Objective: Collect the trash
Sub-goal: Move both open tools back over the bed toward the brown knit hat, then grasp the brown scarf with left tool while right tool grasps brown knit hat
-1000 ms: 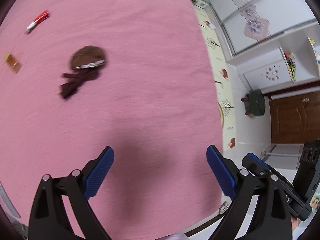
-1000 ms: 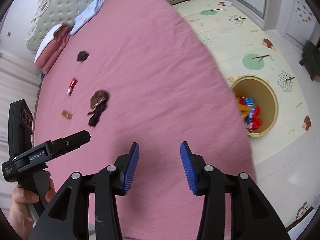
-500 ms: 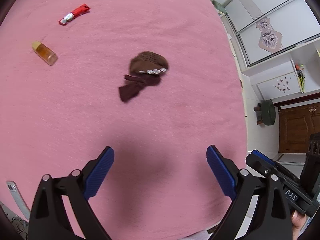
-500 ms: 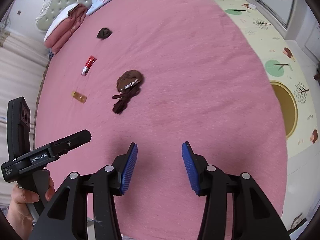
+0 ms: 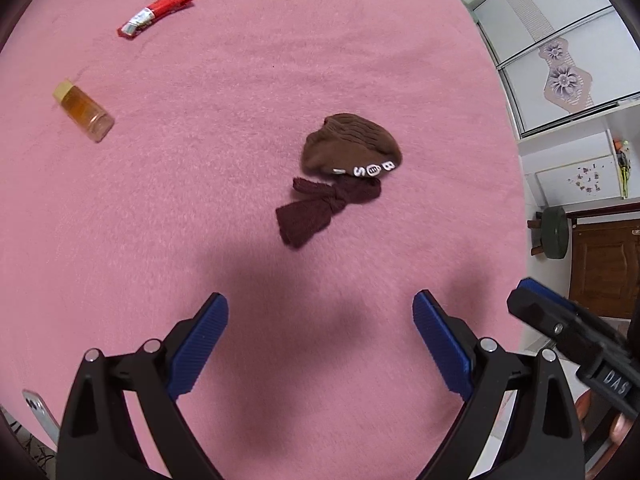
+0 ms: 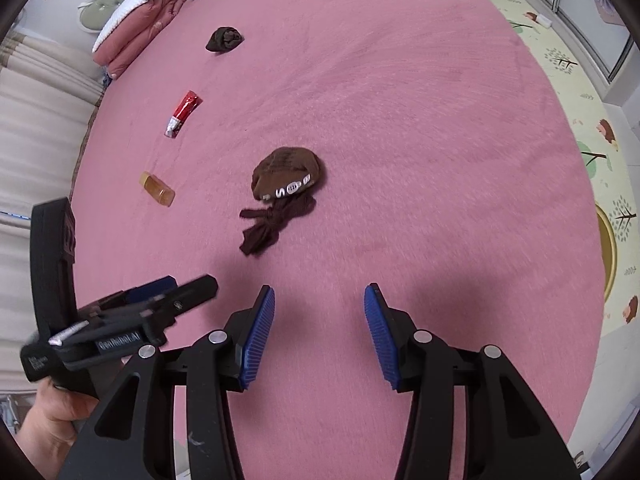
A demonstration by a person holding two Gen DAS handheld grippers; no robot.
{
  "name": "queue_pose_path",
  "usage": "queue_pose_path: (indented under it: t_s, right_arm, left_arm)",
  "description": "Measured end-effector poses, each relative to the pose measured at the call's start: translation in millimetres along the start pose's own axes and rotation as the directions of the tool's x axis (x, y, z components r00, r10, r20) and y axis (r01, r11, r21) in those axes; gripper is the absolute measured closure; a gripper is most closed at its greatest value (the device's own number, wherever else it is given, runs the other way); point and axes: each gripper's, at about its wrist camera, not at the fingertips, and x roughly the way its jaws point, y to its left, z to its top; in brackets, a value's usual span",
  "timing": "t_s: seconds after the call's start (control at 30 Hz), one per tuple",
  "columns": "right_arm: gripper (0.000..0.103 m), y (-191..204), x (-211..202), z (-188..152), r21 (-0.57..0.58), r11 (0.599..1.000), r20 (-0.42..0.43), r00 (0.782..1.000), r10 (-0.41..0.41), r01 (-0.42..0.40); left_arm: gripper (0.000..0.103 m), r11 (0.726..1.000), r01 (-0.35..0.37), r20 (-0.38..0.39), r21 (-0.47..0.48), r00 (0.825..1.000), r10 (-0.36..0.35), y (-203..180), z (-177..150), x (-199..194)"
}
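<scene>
A brown sock bundle (image 5: 340, 172) with white letters lies on the pink bed (image 5: 240, 80); it also shows in the right wrist view (image 6: 282, 192). A red wrapper (image 5: 156, 12) (image 6: 183, 113), a small amber bottle (image 5: 82, 111) (image 6: 157, 189) and a dark balled sock (image 6: 224, 38) lie farther off. My left gripper (image 5: 320, 334) is open and empty, above the bed short of the brown bundle. My right gripper (image 6: 320, 324) is open and empty, also short of it. The left gripper shows in the right wrist view (image 6: 160, 300).
A round yellow bin (image 6: 608, 248) stands on the play mat to the right of the bed, cut by the view's edge. Folded bedding (image 6: 140, 20) lies by the headboard. A dark stool (image 5: 554, 232) and a wooden door (image 5: 604, 264) are beyond the bed.
Both grippers have moved forward over the bed toward the brown bundle, which now looks larger and more central. The bin has slid to the right edge of the right wrist view.
</scene>
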Motion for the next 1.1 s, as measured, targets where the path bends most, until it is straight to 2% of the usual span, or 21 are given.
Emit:
queue_pose_path:
  t_s: [0.33,0.43,0.57,0.67,0.83,1.0,1.07,1.1]
  right_arm:
    - [0.057,-7.4,52.6,55.0,0.009,1.000,-0.064,0.998,0.001,0.000]
    - [0.057,-8.9,67.2,68.1,0.011,1.000,-0.081,0.997,0.004,-0.003]
    - [0.057,-8.9,83.4,82.2,0.012,1.000,-0.100,0.995,0.011,-0.010]
    - [0.057,-6.6,94.4,91.3,0.003,1.000,-0.112,0.993,0.022,-0.022]
    - [0.057,-5.6,117.3,105.7,0.005,1.000,-0.136,0.990,0.028,-0.027]
    - [0.057,-0.3,130.4,108.7,0.014,0.999,-0.153,0.987,0.048,-0.047]
    - [0.061,1.2,133.9,107.2,0.013,0.999,-0.155,0.987,0.035,-0.033]
    - [0.069,1.9,136.7,106.1,0.015,0.999,-0.162,0.986,0.037,-0.035]
  left_arm:
    - [0.011,1.000,0.000,-0.067,0.005,0.998,0.000,6.4,41.8,51.7]
    - [0.014,1.000,0.009,-0.082,0.010,0.997,-0.008,6.8,51.3,65.1]
    - [0.023,1.000,0.019,-0.100,-0.004,0.995,-0.019,10.0,59.2,80.7]
    - [0.035,1.000,-0.007,-0.138,-0.007,0.990,0.006,13.1,60.5,92.7]
    - [0.039,1.000,0.009,-0.135,-0.027,0.991,-0.012,20.9,58.9,96.0]
    - [0.050,1.000,0.012,-0.126,-0.009,0.992,-0.013,23.0,56.5,94.0]
    - [0.052,1.000,0.019,-0.124,-0.012,0.992,-0.020,23.6,55.7,93.2]
    - [0.054,1.000,0.019,-0.125,-0.013,0.992,-0.020,23.0,57.3,93.2]
